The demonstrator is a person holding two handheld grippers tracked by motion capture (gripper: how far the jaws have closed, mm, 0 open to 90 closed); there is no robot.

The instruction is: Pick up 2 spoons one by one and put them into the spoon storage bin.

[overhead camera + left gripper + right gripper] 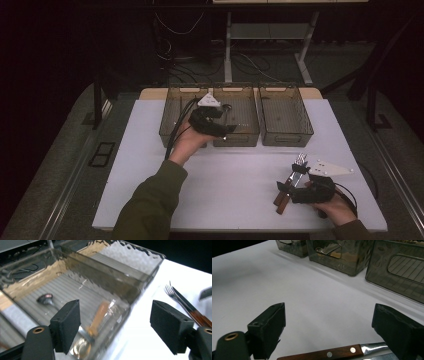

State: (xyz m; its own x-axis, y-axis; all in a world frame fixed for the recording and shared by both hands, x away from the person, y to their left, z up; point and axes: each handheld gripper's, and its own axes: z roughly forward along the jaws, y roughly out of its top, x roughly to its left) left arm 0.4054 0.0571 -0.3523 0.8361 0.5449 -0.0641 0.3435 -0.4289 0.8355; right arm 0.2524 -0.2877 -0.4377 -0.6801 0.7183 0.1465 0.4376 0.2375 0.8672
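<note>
the left gripper [220, 117] hovers with jaws apart over the middle bin [248, 134], which holds a spoon [96, 322]. the right gripper [292, 187], jaws apart, sits over a knife [332, 353] beside a fork [299, 162] on the table [150, 165].

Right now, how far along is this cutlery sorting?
Partly done. A spoon already lies in the middle bin, below the open left gripper. The open right gripper hangs over a wooden-handled knife. The fork and knife remain on the table.

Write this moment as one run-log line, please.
left gripper: open, over middle bin | spoon: inside that bin | right gripper: open, at cutlery on table
</note>
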